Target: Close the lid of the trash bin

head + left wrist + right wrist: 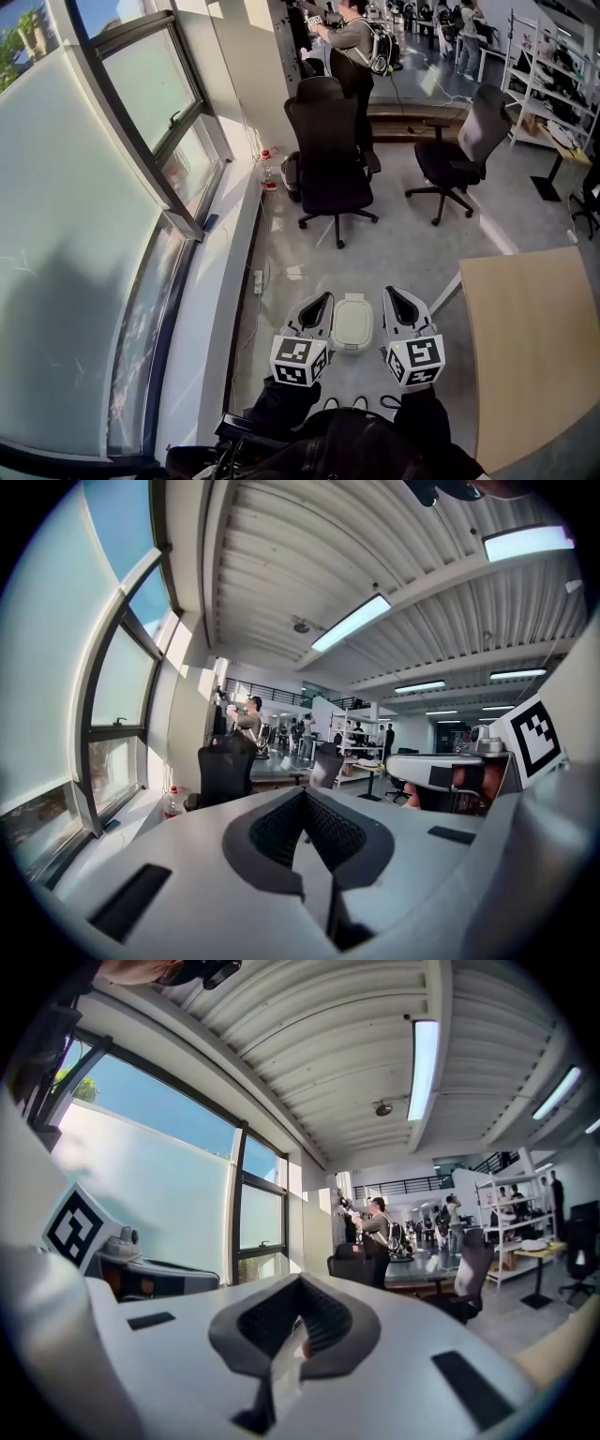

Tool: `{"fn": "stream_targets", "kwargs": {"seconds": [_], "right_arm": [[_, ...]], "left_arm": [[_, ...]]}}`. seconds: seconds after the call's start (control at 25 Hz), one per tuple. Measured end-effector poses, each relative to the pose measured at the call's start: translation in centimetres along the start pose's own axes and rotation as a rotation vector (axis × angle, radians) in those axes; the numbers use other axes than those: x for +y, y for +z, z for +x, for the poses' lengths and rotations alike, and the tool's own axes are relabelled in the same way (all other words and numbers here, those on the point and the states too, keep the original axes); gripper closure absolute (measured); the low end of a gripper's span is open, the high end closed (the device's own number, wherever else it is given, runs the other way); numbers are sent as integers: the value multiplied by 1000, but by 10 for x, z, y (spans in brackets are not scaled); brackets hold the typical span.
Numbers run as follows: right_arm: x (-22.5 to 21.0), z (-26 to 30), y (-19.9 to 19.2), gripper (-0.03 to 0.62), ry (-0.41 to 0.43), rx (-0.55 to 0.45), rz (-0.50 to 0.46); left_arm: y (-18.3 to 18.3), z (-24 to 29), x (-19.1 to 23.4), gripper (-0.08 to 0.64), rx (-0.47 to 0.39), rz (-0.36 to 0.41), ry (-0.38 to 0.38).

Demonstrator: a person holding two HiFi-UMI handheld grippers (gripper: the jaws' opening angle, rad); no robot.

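Standing on the floor beside the bench's (534, 347) left edge: bin (352, 323), white, lid apparently down. Left gripper (319, 306) and right gripper (401, 302) flank it in the head view. Jaws of both together, nothing between them. Two office chairs (328, 159) beyond.

Trash bin (352, 322) — smooth pale plastic; floor (403, 251) — glossy grey.

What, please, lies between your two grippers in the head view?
The white trash bin stands on the floor between the left gripper and the right gripper, as the head view shows; neither gripper view shows it.
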State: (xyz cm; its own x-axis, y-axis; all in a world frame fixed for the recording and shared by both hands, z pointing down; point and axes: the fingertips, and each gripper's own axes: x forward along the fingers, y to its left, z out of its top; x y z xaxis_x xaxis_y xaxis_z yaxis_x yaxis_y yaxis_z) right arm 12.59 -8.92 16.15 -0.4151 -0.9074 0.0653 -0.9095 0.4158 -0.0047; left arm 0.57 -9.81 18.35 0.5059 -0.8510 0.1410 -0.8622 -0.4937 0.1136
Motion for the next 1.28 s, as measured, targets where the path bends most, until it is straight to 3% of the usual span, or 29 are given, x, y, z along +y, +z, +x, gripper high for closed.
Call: {"fn": "stream_targets", "kwargs": {"seconds": [0.52, 0.84, 1.28], "right_arm": [[13, 8, 37, 588, 49, -84, -41], [10, 9, 34, 588, 80, -65, -59], [-2, 10, 34, 588, 54, -84, -23]], "left_arm": [[38, 11, -7, 558, -52, 71, -12], [40, 22, -11, 558, -43, 82, -14], [39, 30, -7, 558, -60, 67, 2]]}}
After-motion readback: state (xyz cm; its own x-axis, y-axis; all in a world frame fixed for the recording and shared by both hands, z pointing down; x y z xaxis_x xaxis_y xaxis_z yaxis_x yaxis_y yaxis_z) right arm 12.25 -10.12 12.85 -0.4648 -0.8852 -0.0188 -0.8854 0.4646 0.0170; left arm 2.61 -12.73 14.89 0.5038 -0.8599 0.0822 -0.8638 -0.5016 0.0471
